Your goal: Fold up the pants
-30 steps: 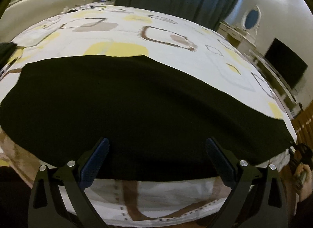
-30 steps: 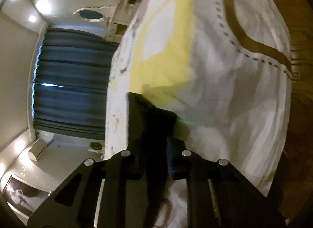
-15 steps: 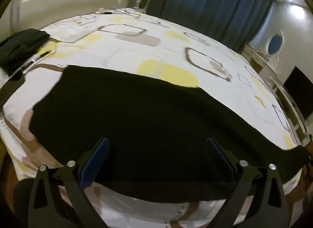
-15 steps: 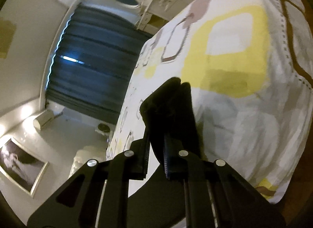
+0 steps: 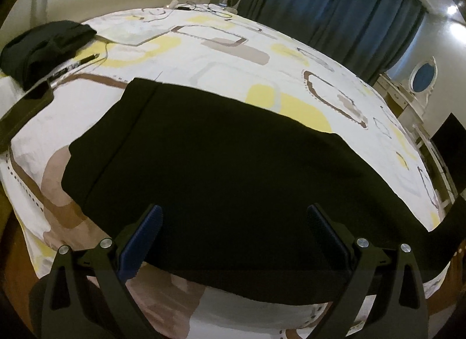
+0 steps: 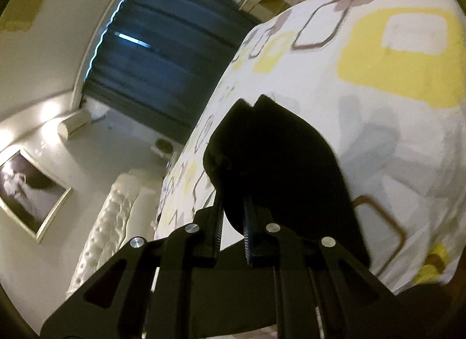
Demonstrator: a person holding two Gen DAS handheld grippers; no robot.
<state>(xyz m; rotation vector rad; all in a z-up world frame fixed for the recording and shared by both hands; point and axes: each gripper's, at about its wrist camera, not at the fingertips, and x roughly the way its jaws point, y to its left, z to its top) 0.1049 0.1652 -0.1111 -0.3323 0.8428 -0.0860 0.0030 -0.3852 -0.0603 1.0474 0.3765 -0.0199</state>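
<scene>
Black pants [image 5: 221, 170] lie spread flat across the near part of the bed, waistband end at the left, legs running right to the bed's edge. My left gripper [image 5: 233, 219] is open and empty, hovering over the pants' near edge. My right gripper [image 6: 234, 216] is shut on the leg end of the pants [image 6: 271, 149] and holds that bunched cloth lifted above the bed. The raised cloth also shows at the right edge of the left wrist view [image 5: 448, 231].
The bed [image 5: 233, 47] has a white cover with yellow and brown squares. A second dark garment [image 5: 43, 44] and a pen [image 5: 78, 62] lie at its far left. A cream headboard, dark curtains [image 5: 335, 4] and a dresser with a TV stand beyond.
My right gripper has lifted the pant leg end off the bed and swung it up. My left gripper's view has shifted left along the pants toward the waistband, still open.
</scene>
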